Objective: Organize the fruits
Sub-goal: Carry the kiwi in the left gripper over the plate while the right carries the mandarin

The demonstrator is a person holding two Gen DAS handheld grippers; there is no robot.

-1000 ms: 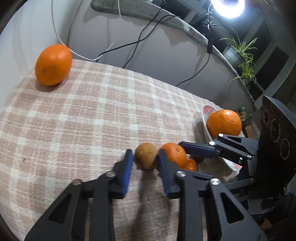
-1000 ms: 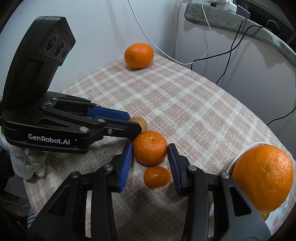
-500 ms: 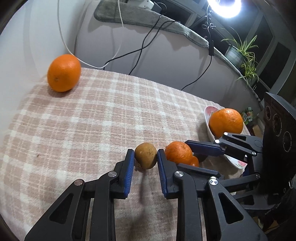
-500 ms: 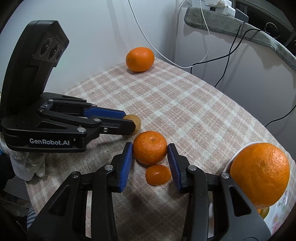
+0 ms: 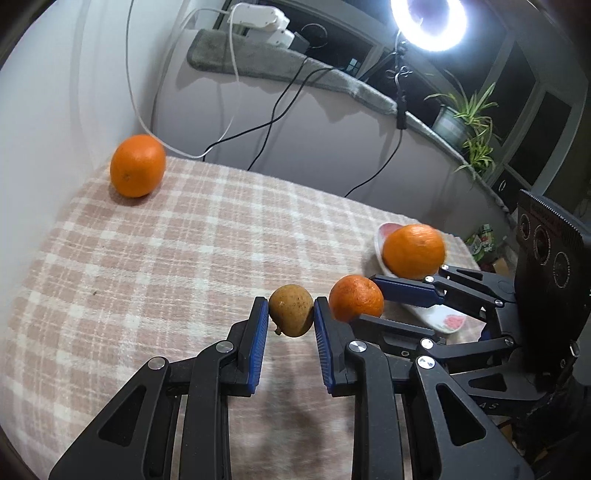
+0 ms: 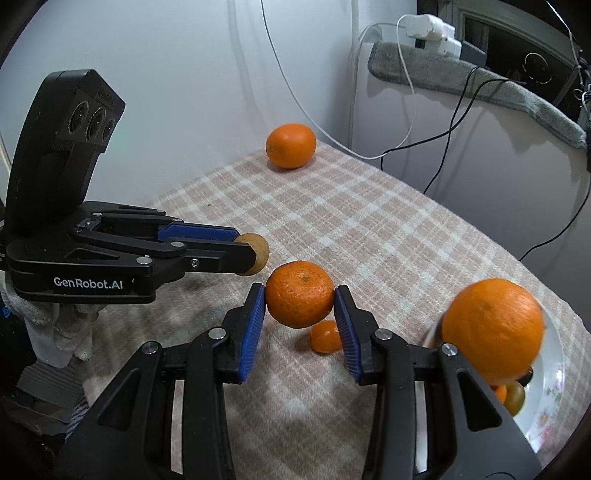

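Note:
My left gripper (image 5: 290, 314) is shut on a small brown fruit (image 5: 290, 309) and holds it above the checked cloth; the brown fruit (image 6: 255, 254) also shows in the right wrist view. My right gripper (image 6: 300, 304) is shut on a mandarin (image 6: 300, 293) and holds it off the cloth; the mandarin (image 5: 355, 298) also shows in the left wrist view. A smaller mandarin (image 6: 325, 338) lies on the cloth below it. A big orange (image 6: 493, 328) sits in a white floral plate (image 6: 550, 398) at the right. Another big orange (image 5: 137, 165) lies at the far corner.
The table has a pink checked cloth (image 5: 184, 236). Small fruits (image 6: 513, 397) lie in the plate under the big orange. Cables (image 5: 258, 122) hang down the wall behind. A ring light (image 5: 428, 22) and a potted plant (image 5: 465, 122) stand beyond the table.
Both grippers have closed on their fruits and lifted them off the cloth. The small mandarin stays on the cloth.

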